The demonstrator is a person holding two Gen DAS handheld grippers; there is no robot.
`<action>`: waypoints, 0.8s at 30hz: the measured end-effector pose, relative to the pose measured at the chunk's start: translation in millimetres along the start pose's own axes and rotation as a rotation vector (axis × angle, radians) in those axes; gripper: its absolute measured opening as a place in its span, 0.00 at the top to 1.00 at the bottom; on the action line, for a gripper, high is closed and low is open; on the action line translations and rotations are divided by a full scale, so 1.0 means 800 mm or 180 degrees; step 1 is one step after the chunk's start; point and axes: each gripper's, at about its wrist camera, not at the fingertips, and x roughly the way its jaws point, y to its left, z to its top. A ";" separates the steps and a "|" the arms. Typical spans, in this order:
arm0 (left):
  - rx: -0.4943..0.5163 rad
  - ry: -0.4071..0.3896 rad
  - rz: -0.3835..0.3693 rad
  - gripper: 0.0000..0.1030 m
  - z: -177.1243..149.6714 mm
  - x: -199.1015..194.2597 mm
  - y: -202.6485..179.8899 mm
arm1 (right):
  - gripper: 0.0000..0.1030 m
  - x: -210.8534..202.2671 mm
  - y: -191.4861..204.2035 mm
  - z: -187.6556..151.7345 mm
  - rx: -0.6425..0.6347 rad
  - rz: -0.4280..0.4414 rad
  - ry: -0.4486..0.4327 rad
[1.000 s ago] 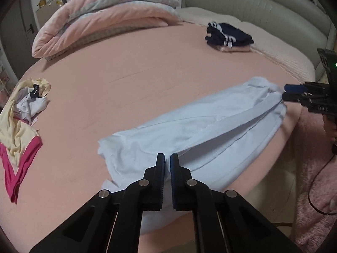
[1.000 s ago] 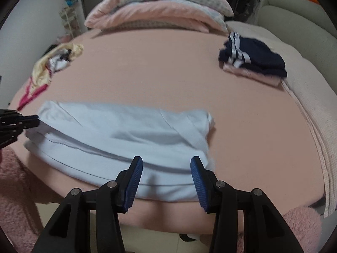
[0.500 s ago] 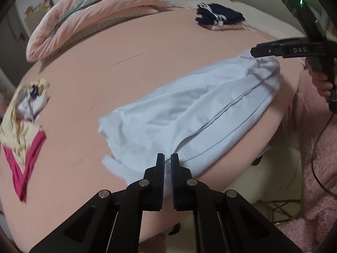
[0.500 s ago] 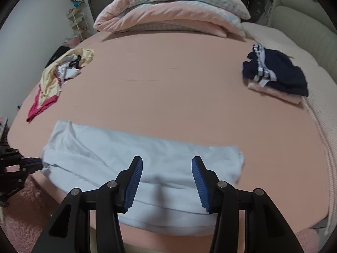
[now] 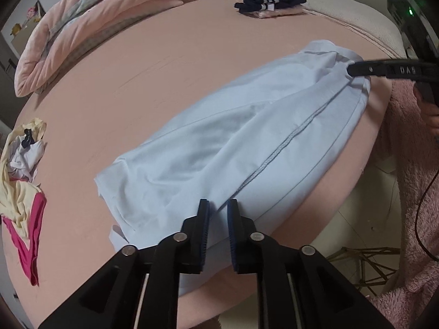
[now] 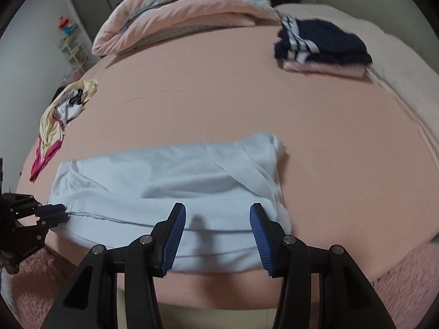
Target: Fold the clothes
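- Where the pink bed sheet point(image 6: 247, 104) curves down to the near edge of the bed, a light blue garment point(image 6: 170, 181) lies lengthwise along that edge, folded over on itself, its lower side draping slightly past the rim.
- Left gripper point(image 5: 218, 213): jaws separated by a narrow gap at one end of the garment, beside a stitched seam point(image 5: 277, 153). No cloth is visibly pinched between the pads; whether the tips touch the fabric cannot be determined.
- Right gripper point(image 6: 218, 219): jaws wide apart, positioned over the near edge of the garment with nothing between the blue ribbed pads point(image 6: 175, 235). In the left wrist view, one of its fingers reaches the far end of the garment.
- Legible writing: the side of the right gripper shows raised letters reading approximately "DAS" point(image 5: 407, 70), seen mirrored. A green indicator light point(image 5: 410, 11) is lit on the unit above it.
- Small print on the left gripper body in the right wrist view is too small to read.
- Other items on the bed: a folded stack of navy clothes point(image 6: 323, 45) with white stripes, resting on a pink item; a loose pile of yellow, white and magenta clothes point(image 6: 60, 115); a rolled pink duvet point(image 6: 186, 8) at the far side.
- A pink fleece sleeve point(image 5: 411, 164) is visible beside the bed.
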 end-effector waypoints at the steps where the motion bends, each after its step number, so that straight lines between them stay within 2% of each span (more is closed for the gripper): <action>1: -0.0021 0.0021 -0.0001 0.77 0.000 0.000 0.000 | 0.53 0.001 -0.004 -0.002 0.0017 0.0018 0.0009; 4: 0.0027 -0.0042 0.0145 0.67 0.003 -0.005 -0.004 | 0.53 0.003 -0.003 -0.002 -0.0030 -0.0007 -0.0010; 11: 0.0516 0.0188 0.0325 0.66 0.011 0.014 -0.028 | 0.53 -0.007 0.015 -0.003 -0.0159 -0.0031 -0.0179; 12: 0.0510 0.0186 0.0316 0.73 0.012 0.016 -0.030 | 0.53 -0.006 0.015 -0.003 -0.0156 -0.0044 -0.0178; 13: 0.0421 0.0162 0.0283 0.97 0.015 0.015 -0.028 | 0.53 -0.005 0.014 -0.004 -0.0147 -0.0063 -0.0165; 18: 0.0101 -0.0119 0.0238 0.98 0.017 -0.016 -0.021 | 0.53 -0.009 0.016 0.005 -0.0154 -0.0054 -0.0148; 24: 0.0090 -0.0257 0.0144 0.98 -0.002 -0.054 -0.032 | 0.53 -0.014 0.041 0.038 -0.0389 -0.0025 -0.0186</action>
